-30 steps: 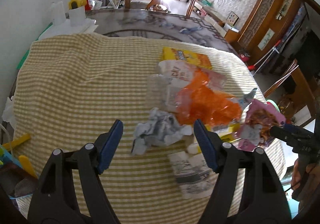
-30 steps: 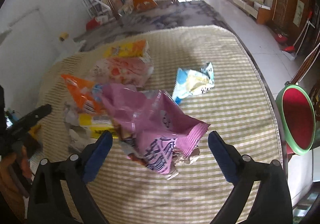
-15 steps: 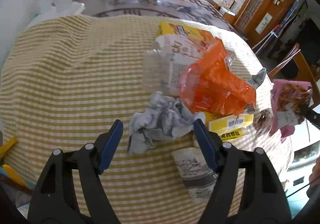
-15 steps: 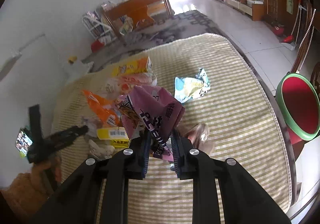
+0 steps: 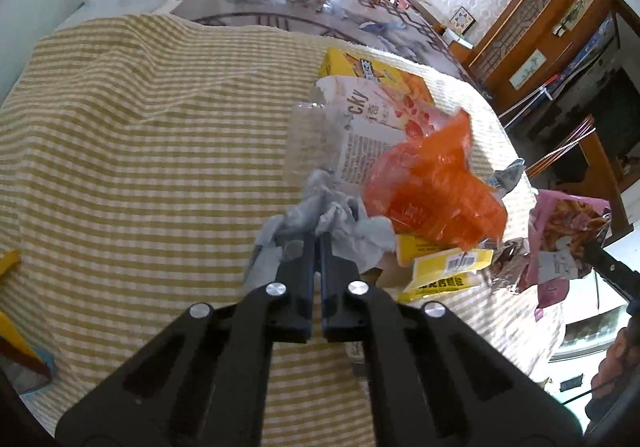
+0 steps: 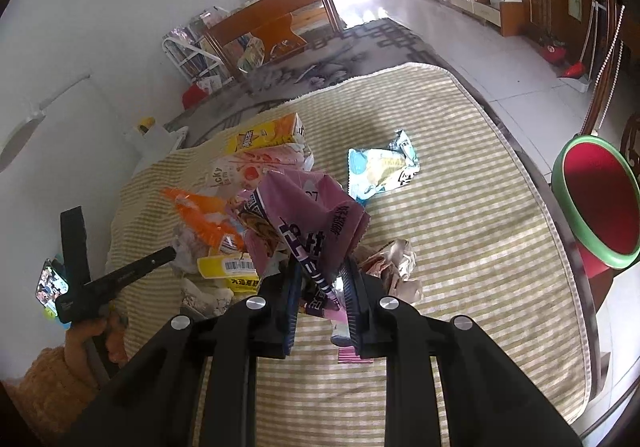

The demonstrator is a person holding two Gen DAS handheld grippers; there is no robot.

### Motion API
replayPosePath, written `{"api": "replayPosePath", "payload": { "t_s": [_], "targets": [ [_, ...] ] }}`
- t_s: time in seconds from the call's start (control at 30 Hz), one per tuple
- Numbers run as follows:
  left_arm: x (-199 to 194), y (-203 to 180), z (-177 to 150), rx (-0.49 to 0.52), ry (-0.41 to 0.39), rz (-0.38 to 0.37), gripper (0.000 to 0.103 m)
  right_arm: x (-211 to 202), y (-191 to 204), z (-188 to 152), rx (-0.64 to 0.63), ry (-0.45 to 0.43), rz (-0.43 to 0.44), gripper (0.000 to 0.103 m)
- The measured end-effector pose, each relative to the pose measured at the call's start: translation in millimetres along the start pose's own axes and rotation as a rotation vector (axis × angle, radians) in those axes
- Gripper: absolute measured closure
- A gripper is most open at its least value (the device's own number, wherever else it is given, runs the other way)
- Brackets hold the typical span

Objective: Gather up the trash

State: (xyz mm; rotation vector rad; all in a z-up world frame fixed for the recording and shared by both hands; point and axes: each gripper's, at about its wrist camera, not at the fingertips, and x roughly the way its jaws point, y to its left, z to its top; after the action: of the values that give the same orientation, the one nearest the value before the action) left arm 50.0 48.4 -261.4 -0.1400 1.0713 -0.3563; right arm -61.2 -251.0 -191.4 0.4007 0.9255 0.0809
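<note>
Now left gripper (image 5: 318, 237) just closed, pinching grey crumpled paper (image 5: 340, 223), right gripper (image 6: 320, 279) clamping pink wrapper (image 6: 312, 207).

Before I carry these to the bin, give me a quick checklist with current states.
1. Left gripper shut on the grey tissue: ok; it has just closed.
2. Right gripper shut on the pink bag: ok.
3. Pink bag clear of the cloth: ok, lifted.
4. Tissue lifted off the cloth: cannot tell.
5. Bin open and beside the table: ok.
6. Table cleared: not ok; orange wrapper, yellow box and blue packet remain.
</note>
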Motion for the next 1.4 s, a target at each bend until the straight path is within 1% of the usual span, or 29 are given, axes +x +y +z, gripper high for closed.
{"api": "replayPosePath", "payload": {
  "t_s": [0.13, 0.2, 0.3, 0.33, 0.37, 0.43, 0.47, 0.53, 0.63, 0.7, 0.73, 0.77, 0.8, 0.83, 0.9, 0.97, 1.17, 1.23, 1.3, 1.4],
  "targets": [
    [-8, -6, -3, 0.017, -0.01, 0.007, 0.101, -2, 1, -1, -0.002, -0.013, 0.002, 0.083],
    [-8, -10, -4, 0.036, -0.013, 0.011, 0.099, -2, 0, -2, 0.001, -0.013, 0.004, 0.083],
    [-8, -17, -5, 0.057, -0.014, -0.005, 0.083, -4, -3, -4, 0.015, -0.014, 0.006, 0.083],
    [-8, -19, -6, 0.065, -0.018, -0.013, 0.068, -5, -4, -5, 0.019, -0.015, 0.007, 0.082],
    [-7, -21, -6, 0.07, -0.02, -0.016, 0.056, -6, -5, -5, 0.024, -0.017, 0.007, 0.082],
    [-3, -25, -5, 0.085, -0.014, -0.012, 0.048, -8, -7, -6, 0.033, -0.02, 0.006, 0.082],
    [2, -27, -5, 0.093, 0.002, -0.002, 0.044, -9, -9, -7, 0.037, -0.022, 0.006, 0.081],
    [11, -27, -5, 0.097, 0.025, 0.022, 0.037, -10, -11, -8, 0.049, -0.023, 0.007, 0.08],
    [20, -21, -5, 0.075, 0.04, 0.065, 0.032, -13, -15, -11, 0.063, -0.027, 0.008, 0.079],
    [25, -16, -7, 0.056, 0.051, 0.07, 0.033, -15, -18, -13, 0.072, -0.029, 0.005, 0.079],
    [25, -15, -8, 0.051, 0.042, 0.075, 0.038, -16, -18, -14, 0.075, -0.029, 0.004, 0.079],
    [23, -15, -8, 0.051, 0.035, 0.086, 0.056, -17, -19, -14, 0.079, -0.03, 0.003, 0.079],
    [21, -14, -8, 0.044, 0.028, 0.098, 0.066, -18, -20, -15, 0.081, -0.032, 0.003, 0.079],
    [18, -12, -7, 0.029, 0.02, 0.094, 0.068, -19, -21, -15, 0.085, -0.036, 0.004, 0.079],
    [8, -10, -7, 0.002, -0.013, 0.09, 0.069, -21, -22, -14, 0.088, -0.042, 0.007, 0.079],
    [-4, -12, -6, -0.003, -0.055, 0.096, 0.07, -23, -21, -13, 0.087, -0.052, 0.011, 0.079],
    [-51, -37, -2, 0.023, -0.199, 0.076, 0.07, -26, -20, -7, 0.088, -0.077, 0.024, 0.079],
    [-63, -47, 2, 0.026, -0.232, 0.05, 0.07, -28, -20, -4, 0.09, -0.085, 0.027, 0.079],
    [-74, -64, 6, 0.053, -0.264, 0.022, 0.069, -29, -21, -3, 0.093, -0.093, 0.028, 0.079],
    [-79, -87, 13, 0.095, -0.274, -0.012, 0.069, -31, -23, 0, 0.095, -0.097, 0.03, 0.079]
  ]
}}
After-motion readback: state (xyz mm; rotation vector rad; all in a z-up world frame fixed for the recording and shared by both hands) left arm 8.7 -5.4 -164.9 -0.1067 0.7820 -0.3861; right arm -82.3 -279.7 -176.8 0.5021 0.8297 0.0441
